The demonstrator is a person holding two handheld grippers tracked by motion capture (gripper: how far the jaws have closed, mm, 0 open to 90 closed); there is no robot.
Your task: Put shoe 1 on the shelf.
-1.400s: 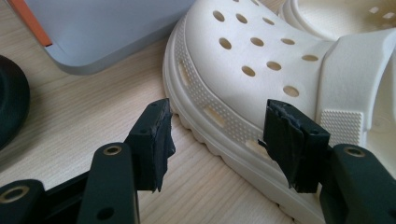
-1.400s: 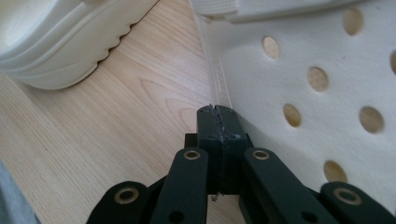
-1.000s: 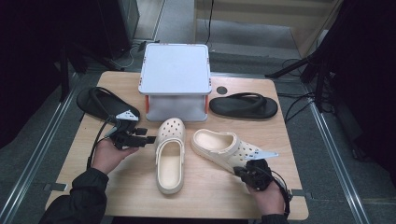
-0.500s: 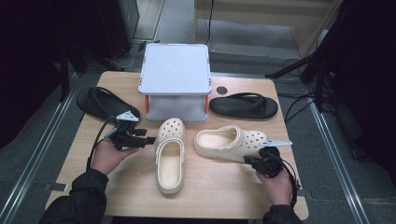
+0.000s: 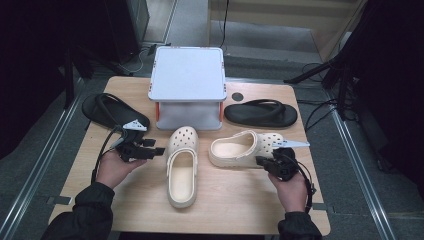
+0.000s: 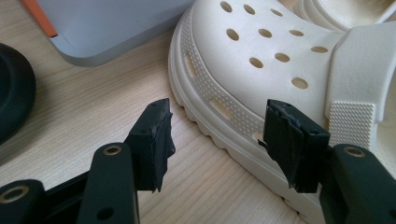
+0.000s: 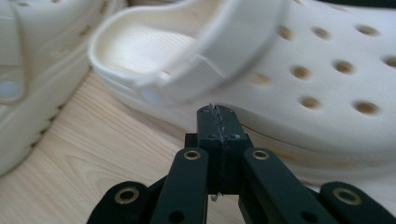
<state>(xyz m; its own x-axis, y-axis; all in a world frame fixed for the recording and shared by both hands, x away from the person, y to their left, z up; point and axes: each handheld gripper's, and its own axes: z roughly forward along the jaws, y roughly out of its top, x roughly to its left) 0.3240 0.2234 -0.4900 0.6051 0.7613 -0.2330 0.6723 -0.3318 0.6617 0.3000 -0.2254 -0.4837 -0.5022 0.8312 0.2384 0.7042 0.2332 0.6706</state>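
Observation:
Two cream clogs lie on the wooden table (image 5: pixel 240 200). The left clog (image 5: pixel 182 165) points away from me; my left gripper (image 5: pixel 161 150) stands open right at its left side. In the left gripper view the clog's (image 6: pixel 280 60) ribbed sole edge runs between the open left gripper (image 6: pixel 219 135), and one pad (image 6: pixel 289 140) sits over that edge. The right clog (image 5: pixel 247 147) lies crosswise with its toe to the right. My right gripper (image 5: pixel 261 160) is shut with nothing in it, and its tip (image 7: pixel 217 116) is against the near side of that clog (image 7: pixel 299 84).
A grey box on orange legs (image 5: pixel 187 82) stands at the back middle. One black flip-flop (image 5: pixel 115 112) lies at the left and another (image 5: pixel 260 114) at the right, beyond the clogs. A round hole (image 5: pixel 237 96) sits in the tabletop near the box.
The right clog has swung from a diagonal lie to crosswise, its toe moving away from me. The shut right gripper moved away from me with it. The left hand stayed put.

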